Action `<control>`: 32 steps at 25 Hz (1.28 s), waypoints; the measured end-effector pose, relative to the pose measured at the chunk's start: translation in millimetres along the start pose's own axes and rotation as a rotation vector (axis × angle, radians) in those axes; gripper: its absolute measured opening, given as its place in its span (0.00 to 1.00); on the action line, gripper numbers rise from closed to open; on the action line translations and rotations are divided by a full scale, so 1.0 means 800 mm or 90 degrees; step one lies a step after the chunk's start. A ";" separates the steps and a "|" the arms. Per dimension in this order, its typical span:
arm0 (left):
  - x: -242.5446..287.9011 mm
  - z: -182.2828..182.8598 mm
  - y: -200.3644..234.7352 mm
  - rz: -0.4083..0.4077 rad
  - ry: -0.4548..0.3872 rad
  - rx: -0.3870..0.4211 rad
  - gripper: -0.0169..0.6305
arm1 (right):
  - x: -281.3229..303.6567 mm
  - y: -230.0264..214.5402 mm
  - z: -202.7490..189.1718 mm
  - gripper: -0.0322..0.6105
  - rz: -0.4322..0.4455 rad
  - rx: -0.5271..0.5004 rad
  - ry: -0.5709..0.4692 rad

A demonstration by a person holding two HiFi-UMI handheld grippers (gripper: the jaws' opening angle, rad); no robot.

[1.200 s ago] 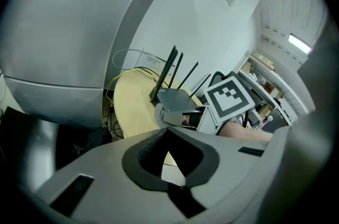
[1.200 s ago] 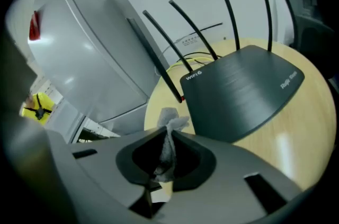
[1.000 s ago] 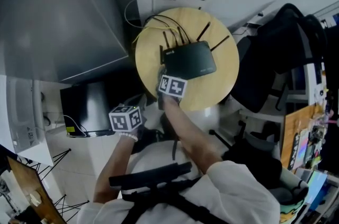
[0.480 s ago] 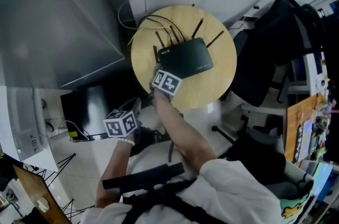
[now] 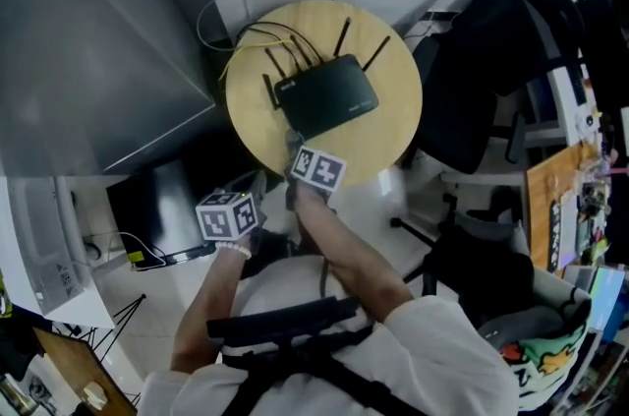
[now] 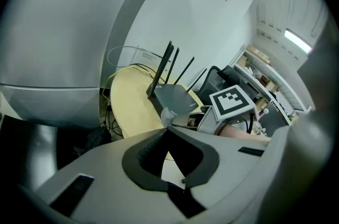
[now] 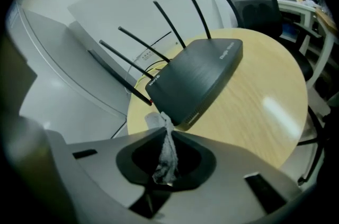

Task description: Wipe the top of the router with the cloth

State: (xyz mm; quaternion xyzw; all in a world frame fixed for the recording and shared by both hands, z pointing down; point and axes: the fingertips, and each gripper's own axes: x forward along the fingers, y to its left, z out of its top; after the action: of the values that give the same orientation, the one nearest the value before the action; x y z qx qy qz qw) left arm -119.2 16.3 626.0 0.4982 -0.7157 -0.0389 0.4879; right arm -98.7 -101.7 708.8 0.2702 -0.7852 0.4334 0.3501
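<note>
A black router (image 5: pixel 327 94) with several upright antennas lies on a round wooden table (image 5: pixel 383 144). My right gripper (image 5: pixel 298 151) hovers at the table's near edge, just short of the router's near-left corner. It is shut on a small whitish cloth (image 7: pixel 165 154) that pokes out past the tips toward the router (image 7: pixel 196 77). My left gripper (image 5: pixel 246 193) hangs lower, off the table's near-left side, shut with nothing in it. Over its tips (image 6: pixel 167 129) the left gripper view shows the router (image 6: pixel 175 97) and the cloth (image 6: pixel 166 114).
A grey cabinet (image 5: pixel 98 30) stands to the left of the table, and cables (image 5: pixel 221 16) loop behind it by the wall. A black office chair (image 5: pixel 482 80) is close on the right, with cluttered shelves (image 5: pixel 580 208) beyond. A dark box (image 5: pixel 157 203) sits on the floor.
My right gripper with the cloth has drawn back a little from the router toward the table's near edge. The left gripper has stayed low beside the table.
</note>
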 end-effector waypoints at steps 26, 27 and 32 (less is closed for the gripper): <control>0.003 0.104 -0.111 -0.088 -0.097 0.109 0.02 | -0.204 -0.017 0.157 0.11 0.087 -0.264 -0.197; 0.003 0.109 -0.115 -0.087 -0.103 0.117 0.02 | -0.213 -0.025 0.163 0.11 0.078 -0.266 -0.207; 0.005 0.126 -0.121 -0.077 -0.125 0.123 0.02 | -0.241 -0.062 0.186 0.11 0.040 -0.237 -0.244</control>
State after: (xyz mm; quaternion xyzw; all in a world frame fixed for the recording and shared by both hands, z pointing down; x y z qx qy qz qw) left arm -128.0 -78.7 523.9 0.5788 -0.7290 -0.0481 0.3623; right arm 7.5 -231.8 525.7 0.2535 -0.9113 0.2332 0.2254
